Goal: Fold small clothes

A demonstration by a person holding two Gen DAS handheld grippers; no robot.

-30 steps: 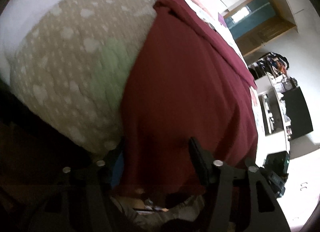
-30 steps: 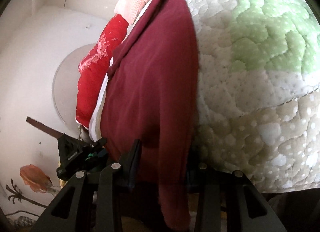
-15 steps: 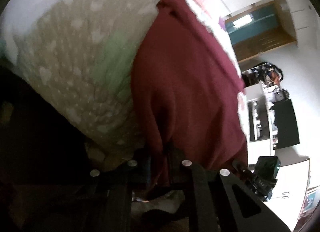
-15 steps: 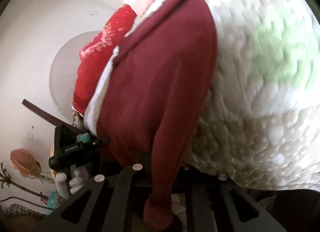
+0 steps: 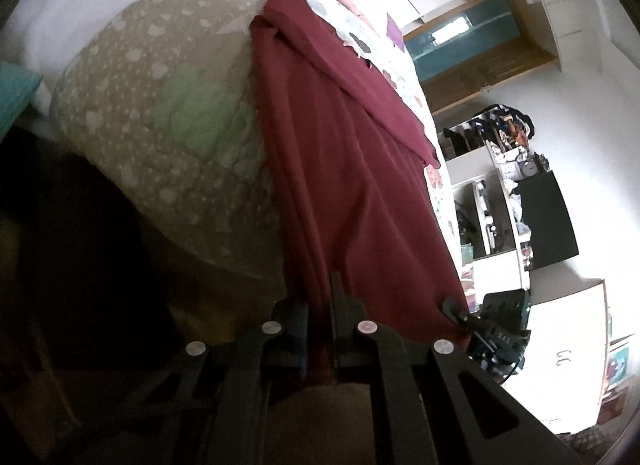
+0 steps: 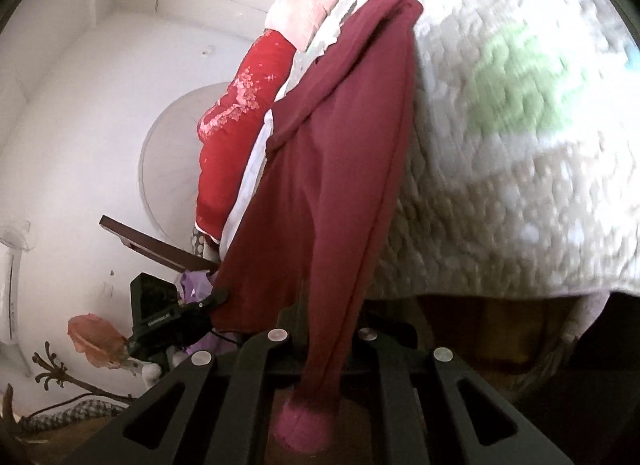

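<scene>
Both grippers, left (image 5: 319,305) and right (image 6: 326,329), clenched on the maroon garment (image 5: 352,169) at lower centre; uneven pulling may skew the fold on the quilt (image 6: 520,125).

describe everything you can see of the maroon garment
The maroon garment is a plain, soft knit piece, creased lengthwise, lying on the quilted bedspread with its near end hanging off the edge. The left gripper and right gripper each pinch that near edge. A folded hem shows at its far end.
</scene>
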